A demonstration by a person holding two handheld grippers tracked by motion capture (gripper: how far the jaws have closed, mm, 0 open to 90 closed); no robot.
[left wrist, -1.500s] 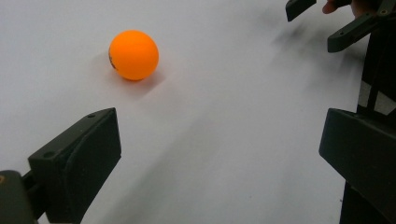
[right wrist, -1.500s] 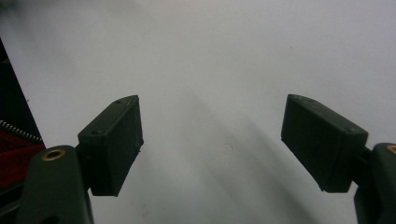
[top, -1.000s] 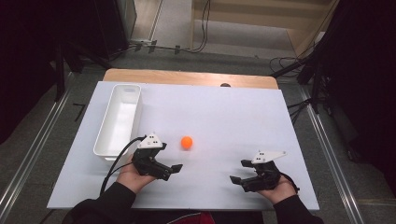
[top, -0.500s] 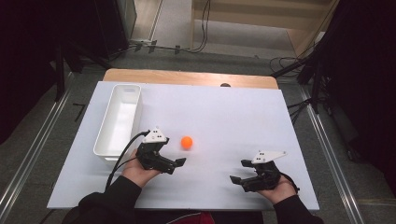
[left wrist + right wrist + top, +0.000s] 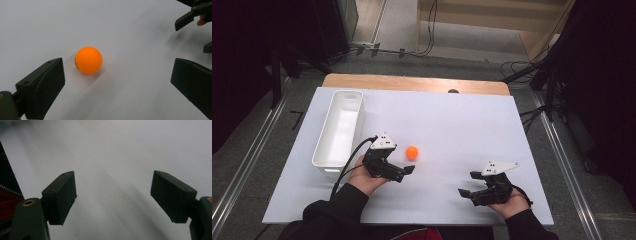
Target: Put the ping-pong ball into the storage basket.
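Note:
An orange ball point(image 5: 412, 152) lies on the white tabletop point(image 5: 452, 125), left of centre. My left gripper point(image 5: 402, 164) is just left of and nearer than the ball, jaws pointing right and open. In the left gripper view the ball point(image 5: 88, 60) rests on the table a little ahead of the jaws, nearer the left one, and my left gripper point(image 5: 117, 67) touches nothing. My right gripper point(image 5: 468, 183) rests low at the front right, open, its jaws pointing left. Bare table lies between the jaws of my right gripper point(image 5: 113, 185).
A long white tray point(image 5: 324, 162), with nothing in it, stands along the table's left side. A wooden strip point(image 5: 412, 82) borders the far edge. The other gripper point(image 5: 190, 17) shows at the top right of the left gripper view. Cables and dark stands surround the table.
My left gripper has moved away from the person and slightly right, closing on the ball. The ball and my right gripper have stayed put.

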